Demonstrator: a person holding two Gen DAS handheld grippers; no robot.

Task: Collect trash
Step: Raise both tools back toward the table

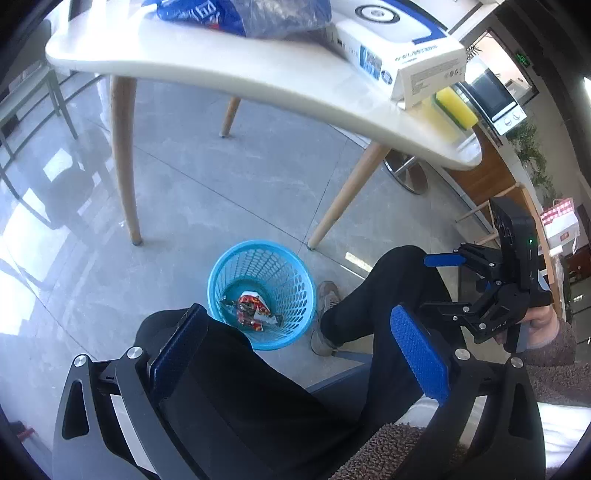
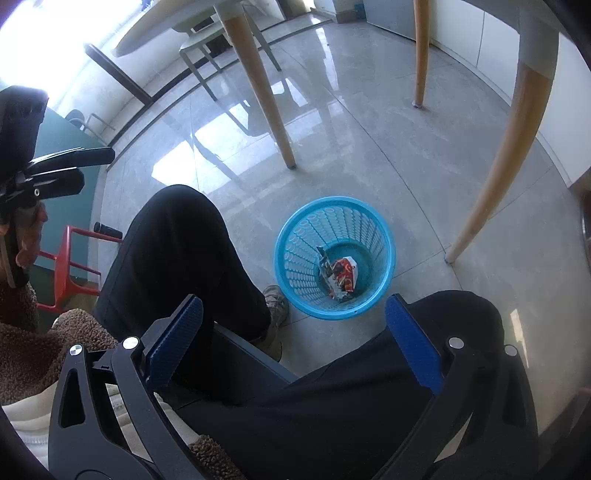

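A blue mesh bin (image 1: 221, 275) (image 2: 284, 236) stands on the grey floor between the seated person's legs. A crumpled red and white wrapper (image 1: 251, 308) (image 2: 341, 277) lies at its bottom. My left gripper (image 1: 295, 325) hangs above the bin and the left knee, open and empty. My right gripper (image 2: 293, 310) is also open and empty, just short of the bin over the lap. From the left wrist, the right gripper (image 1: 439, 282) shows at the right with its jaws apart. On the white table (image 1: 258, 77) lies a blue plastic bag (image 1: 240, 14).
Beside the bag are a white box (image 1: 399, 55) and a yellow sponge (image 1: 456, 107). Wooden table legs (image 1: 125, 166) (image 2: 498, 166) stand around the bin. The person's black trousers (image 2: 177, 251) and a shoe (image 1: 327, 314) flank it. A red stool (image 2: 66, 266) is at the left.
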